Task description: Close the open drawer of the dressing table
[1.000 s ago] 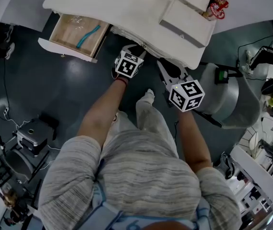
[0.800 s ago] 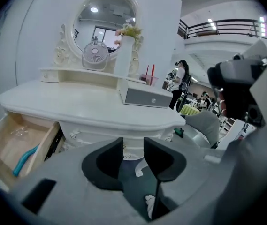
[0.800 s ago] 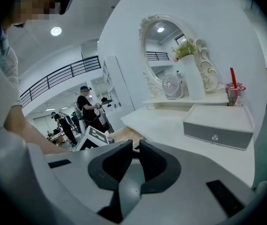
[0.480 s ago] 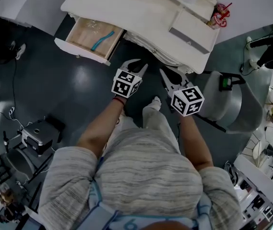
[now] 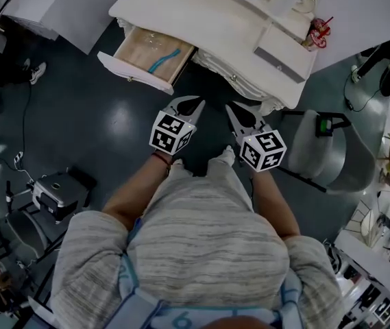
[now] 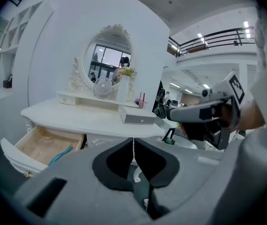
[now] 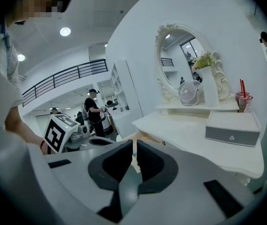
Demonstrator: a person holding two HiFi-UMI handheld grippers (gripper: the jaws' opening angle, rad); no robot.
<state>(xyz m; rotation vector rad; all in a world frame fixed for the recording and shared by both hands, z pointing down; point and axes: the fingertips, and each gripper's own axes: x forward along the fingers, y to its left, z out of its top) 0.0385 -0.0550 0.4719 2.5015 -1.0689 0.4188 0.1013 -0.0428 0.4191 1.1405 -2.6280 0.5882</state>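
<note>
Drawer [image 5: 147,64]: open, far left under counter [image 5: 208,19], teal item [image 5: 164,60] inside. Left gripper [image 5: 196,102]: jaws just closed, together, empty, nearer than counter. Right gripper [image 5: 230,107]: jaws together, empty. Mirror [image 6: 109,60]: shown in both gripper views, not head view.

The drawer [image 5: 133,75] stands pulled well out from the left end of the white dressing table [image 5: 208,12]. It has a white front panel with small knobs and a pale wooden inside. The table has a curved, carved edge, a raised back shelf and an oval mirror.
</note>
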